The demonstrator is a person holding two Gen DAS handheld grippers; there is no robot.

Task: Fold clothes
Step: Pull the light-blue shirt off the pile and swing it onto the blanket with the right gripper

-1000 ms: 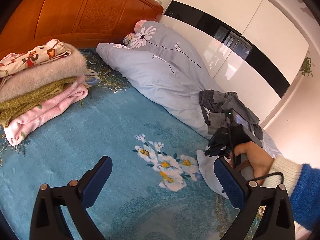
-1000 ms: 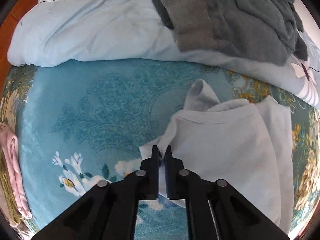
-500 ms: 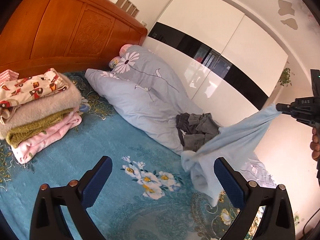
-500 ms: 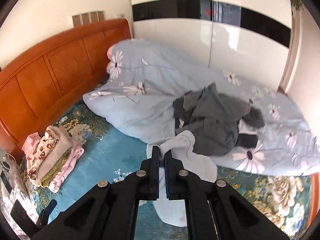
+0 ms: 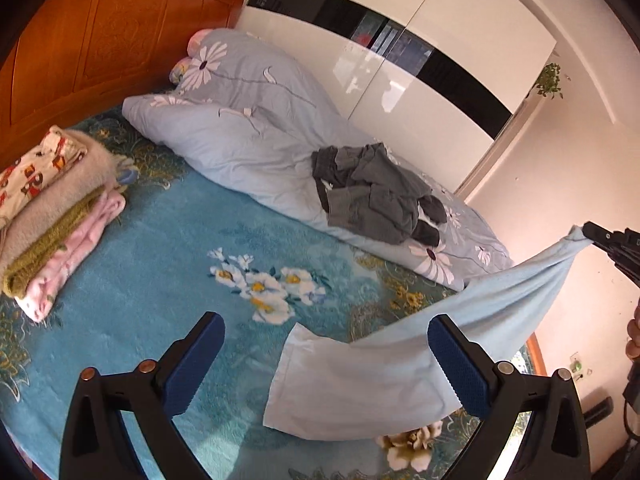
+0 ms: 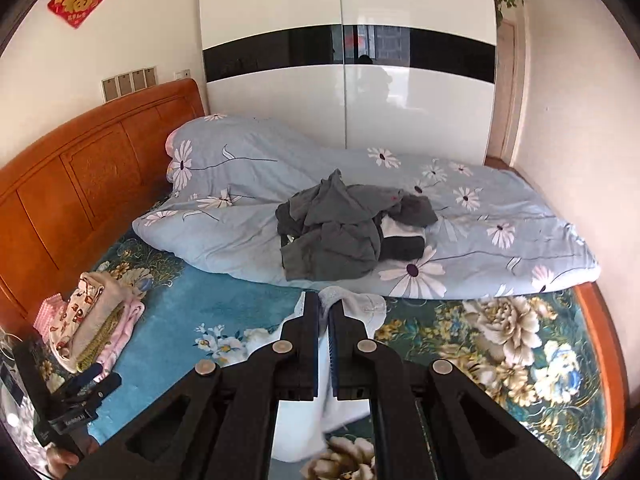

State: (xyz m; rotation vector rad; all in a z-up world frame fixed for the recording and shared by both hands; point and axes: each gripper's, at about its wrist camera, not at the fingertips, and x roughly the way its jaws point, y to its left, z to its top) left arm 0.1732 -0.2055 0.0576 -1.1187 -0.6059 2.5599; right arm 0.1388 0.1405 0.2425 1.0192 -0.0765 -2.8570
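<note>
Since a second ago the blue garment (image 5: 404,364) has come up off the bed (image 5: 168,280): we had it pinched flat on the blanket, now it hangs stretched in the air from the right gripper (image 5: 588,233), low end dangling near the bed surface.

Left to right: a folded stack (image 5: 52,208) sits at the far left by the headboard (image 5: 92,44), so we judge part of the job done. Mid-bed, a grey heap (image 5: 372,196) lies crumpled on the duvet (image 5: 248,120), unfolded. Right, the garment in hand, not yet spread or folded. Most work left, by our reading.

Left gripper (image 5: 326,354) is low over the bed, angled toward the garment's hanging end, fingers spread wide, holding nothing; the cloth passes behind its right finger. Right gripper is raised high, well apart from the left, pointing across the bed; its fingers (image 6: 310,344) are pressed together on the garment's edge.
</note>
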